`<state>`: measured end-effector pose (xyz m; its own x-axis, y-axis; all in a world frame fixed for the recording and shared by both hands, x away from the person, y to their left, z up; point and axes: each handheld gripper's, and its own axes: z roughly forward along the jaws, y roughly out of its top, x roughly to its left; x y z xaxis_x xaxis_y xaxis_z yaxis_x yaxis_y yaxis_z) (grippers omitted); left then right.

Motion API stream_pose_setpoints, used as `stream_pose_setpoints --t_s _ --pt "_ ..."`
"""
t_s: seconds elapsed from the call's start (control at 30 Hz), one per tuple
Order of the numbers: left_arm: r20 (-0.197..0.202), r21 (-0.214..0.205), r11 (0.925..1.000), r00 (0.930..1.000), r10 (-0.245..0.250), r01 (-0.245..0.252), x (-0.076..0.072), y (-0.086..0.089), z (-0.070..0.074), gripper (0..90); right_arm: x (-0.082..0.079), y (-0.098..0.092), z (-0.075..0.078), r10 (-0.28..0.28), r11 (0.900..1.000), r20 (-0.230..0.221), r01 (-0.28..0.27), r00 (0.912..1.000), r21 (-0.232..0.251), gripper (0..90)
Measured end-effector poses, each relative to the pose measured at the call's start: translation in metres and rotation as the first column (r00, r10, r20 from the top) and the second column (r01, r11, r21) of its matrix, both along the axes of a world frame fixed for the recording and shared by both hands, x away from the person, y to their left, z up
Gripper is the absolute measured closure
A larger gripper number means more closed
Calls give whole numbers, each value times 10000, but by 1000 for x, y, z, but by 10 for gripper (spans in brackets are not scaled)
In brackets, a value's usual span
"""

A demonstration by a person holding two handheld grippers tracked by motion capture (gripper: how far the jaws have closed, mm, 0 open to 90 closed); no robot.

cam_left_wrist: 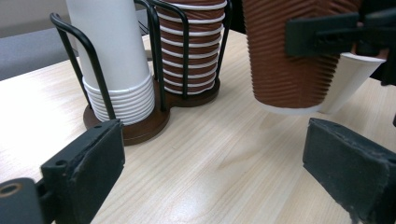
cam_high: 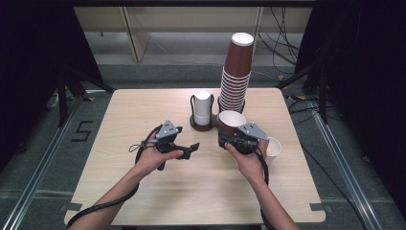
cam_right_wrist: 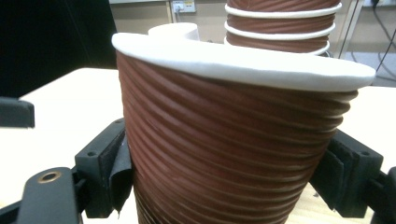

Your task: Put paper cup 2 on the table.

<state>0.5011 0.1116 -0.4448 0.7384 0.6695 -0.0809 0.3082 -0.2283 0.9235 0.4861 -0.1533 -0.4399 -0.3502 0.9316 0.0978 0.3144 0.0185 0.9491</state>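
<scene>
Right tool [cam_high: 230, 139]: clamped on brown ribbed cup [cam_high: 231, 123], lifted just off the table [cam_high: 143, 110].
Left tool [cam_high: 191, 149]: spread wide, nothing between.
White cup [cam_high: 273, 149]: beside right hand.

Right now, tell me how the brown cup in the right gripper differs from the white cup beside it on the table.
The brown cup has ribbed brown walls; the white cup is plain white. The brown cup is clamped between the jaws of the right gripper and held just off the table; the white cup is in no jaws. In the left gripper view the brown cup looks wider. Both are paper cups, mouth up.
</scene>
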Motion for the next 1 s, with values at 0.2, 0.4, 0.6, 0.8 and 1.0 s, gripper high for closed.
stream_pose_setpoints --t_s 0.2,0.4,0.6,0.8,1.0 --pt "-19 -5 10000 10000 61 -61 -1 1 -1 54 -10 -3 -4 -64 9972 319 88 9995 -744 177" --pt "45 -3 10000 10000 45 -45 -3 2 -1 55 -19 -6 -4 -335 9953 397 370 9986 -898 175" --pt "44 6 9999 9998 170 -170 -8 9 -3 56 -24 -9 -14 -696 9884 382 741 9968 -1325 173" --pt "50 57 9995 9996 295 -295 -14 15 -4 57 -28 -9 -22 -934 9861 195 952 9954 -1363 172" --pt "80 30 9989 9988 476 -476 -16 20 -8 59 -26 -10 -30 -855 9800 206 878 9961 -1787 171"
